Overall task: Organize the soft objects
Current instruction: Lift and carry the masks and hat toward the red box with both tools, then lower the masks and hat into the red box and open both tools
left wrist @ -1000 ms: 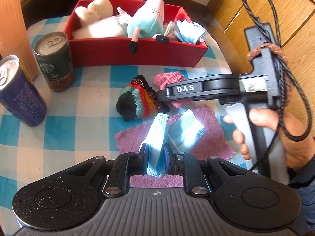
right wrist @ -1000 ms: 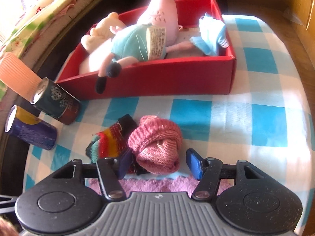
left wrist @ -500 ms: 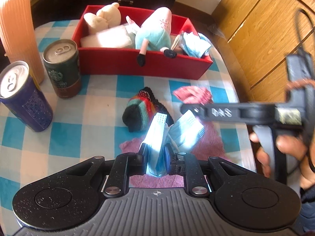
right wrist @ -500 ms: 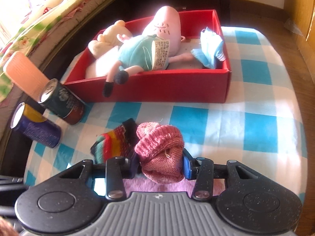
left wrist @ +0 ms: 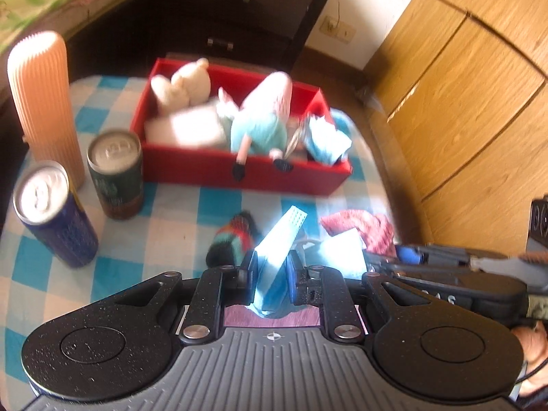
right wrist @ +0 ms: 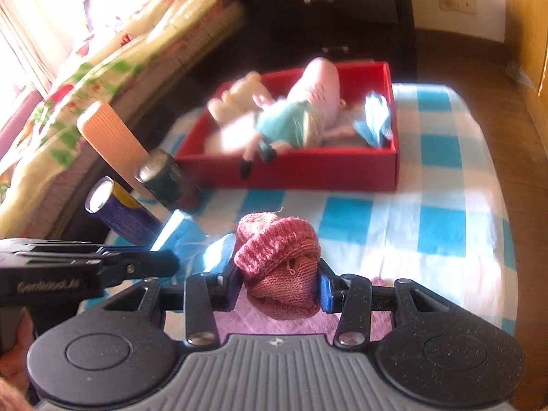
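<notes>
The table (left wrist: 178,212), under a blue-and-white checked cloth, carried a red box (left wrist: 239,171) near its far edge. Inside the box lay a pink-headed plush doll in a teal top (left wrist: 263,120), a cream teddy bear (left wrist: 186,84) at its far left corner, a white folded cloth (left wrist: 186,130) along the near wall, and a blue face mask (left wrist: 325,137) at the right end. A ribbed orange cylinder (left wrist: 42,102) stood at the left edge of the table, with a green coffee can (left wrist: 114,174) just beside it and a blue drink can (left wrist: 51,212) nearer still. A purple knitted cloth (right wrist: 284,322) lay by the near edge under both tools. A striped knitted sock (left wrist: 233,239) rested on the cloth near the middle of the table.

The left gripper (left wrist: 270,274) had its fingers pressed onto a folded blue face mask (left wrist: 277,250), lifted above the purple cloth. The right gripper (right wrist: 279,284) pinched a pink knitted hat (right wrist: 281,260) between its blue pads, also raised over the near edge of the table.
</notes>
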`<state>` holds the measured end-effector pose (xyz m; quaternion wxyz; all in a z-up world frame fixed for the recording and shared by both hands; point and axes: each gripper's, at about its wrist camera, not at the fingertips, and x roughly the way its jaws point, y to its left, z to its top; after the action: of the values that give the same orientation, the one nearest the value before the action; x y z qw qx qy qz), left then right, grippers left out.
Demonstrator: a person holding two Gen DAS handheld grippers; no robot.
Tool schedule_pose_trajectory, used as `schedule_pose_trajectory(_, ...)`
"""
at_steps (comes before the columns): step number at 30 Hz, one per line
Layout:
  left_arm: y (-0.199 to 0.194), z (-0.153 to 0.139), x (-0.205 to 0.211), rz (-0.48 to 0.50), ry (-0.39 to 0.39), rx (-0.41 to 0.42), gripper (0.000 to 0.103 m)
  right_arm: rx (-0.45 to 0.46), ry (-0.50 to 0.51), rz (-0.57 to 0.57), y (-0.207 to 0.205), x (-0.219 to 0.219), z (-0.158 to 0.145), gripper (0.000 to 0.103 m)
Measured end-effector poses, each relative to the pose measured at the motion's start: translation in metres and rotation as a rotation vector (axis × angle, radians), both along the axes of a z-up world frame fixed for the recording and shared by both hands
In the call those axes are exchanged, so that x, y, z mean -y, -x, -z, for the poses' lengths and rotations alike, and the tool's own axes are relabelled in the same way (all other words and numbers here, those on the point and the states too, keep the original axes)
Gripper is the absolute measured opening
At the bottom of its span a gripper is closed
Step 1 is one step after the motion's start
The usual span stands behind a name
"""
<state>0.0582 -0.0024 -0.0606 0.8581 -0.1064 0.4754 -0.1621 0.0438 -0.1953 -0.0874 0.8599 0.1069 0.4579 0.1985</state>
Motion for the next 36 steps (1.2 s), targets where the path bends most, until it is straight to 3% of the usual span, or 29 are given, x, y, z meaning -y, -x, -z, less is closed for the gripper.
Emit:
schedule_pose_trajectory(5, -0.008, -0.017, -0.005, -0.027, 0.031, 0.046, 0.016, 0.056, -0.02, 0.003, -0.002, 0.001, -0.02, 0.021)
schedule_pose_trajectory(12, -0.024, -0.035, 0.001, -0.039, 0.01, 0.105, 0.016, 0.119, -0.036, 0.005, -0.007, 0.002, -0.042, 0.021)
schedule_pose_trajectory(23, -0.084, -0.055, 0.002, -0.112, 0.016, 0.19, 0.019, 0.213, -0.021, 0.061, -0.064, -0.002, -0.069, 0.021)
schedule_pose_trajectory(30, -0.127, -0.032, 0.004, -0.176, -0.034, 0.167, 0.019, 0.165, -0.01, 0.126, -0.123, 0.002, -0.05, 0.021)
schedule_pose_trajectory(36, -0.15, -0.018, -0.001, -0.218, -0.046, 0.139, 0.022, 0.149, 0.079, 0.131, -0.157, -0.002, -0.026, 0.021)
